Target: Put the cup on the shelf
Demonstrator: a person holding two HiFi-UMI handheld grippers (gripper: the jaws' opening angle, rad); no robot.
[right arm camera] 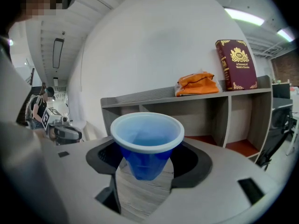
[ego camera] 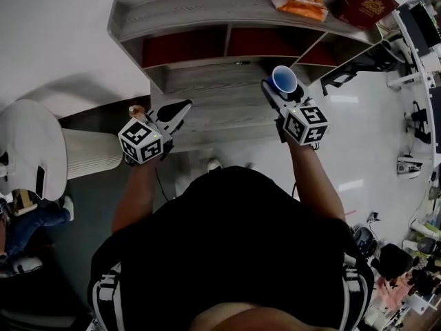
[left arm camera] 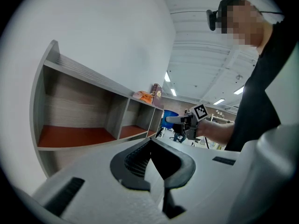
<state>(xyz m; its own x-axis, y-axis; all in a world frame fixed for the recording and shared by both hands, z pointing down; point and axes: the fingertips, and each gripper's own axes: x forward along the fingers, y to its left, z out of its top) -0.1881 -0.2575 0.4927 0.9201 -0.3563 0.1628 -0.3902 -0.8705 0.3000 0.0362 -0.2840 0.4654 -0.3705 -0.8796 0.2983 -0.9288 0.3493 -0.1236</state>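
A blue cup (ego camera: 284,80) with a white rim stands upright between the jaws of my right gripper (ego camera: 279,92), which is shut on it. The right gripper view shows the cup (right arm camera: 147,141) held low on its sides, in front of the grey shelf unit (right arm camera: 196,101). The shelf (ego camera: 207,9) has red-floored compartments and a lower grey step (ego camera: 220,88) beneath the cup. My left gripper (ego camera: 176,112) hangs to the cup's left, over the step's left end. In the left gripper view its jaws (left arm camera: 150,143) meet with nothing between them, and the cup (left arm camera: 169,118) shows far right.
An orange bag (ego camera: 298,3) and a dark red book (ego camera: 363,2) lie on the shelf's top at the right. A white round table (ego camera: 27,150) and a ribbed white cylinder (ego camera: 89,154) stand at the left. Desks and chairs (ego camera: 413,33) fill the right side.
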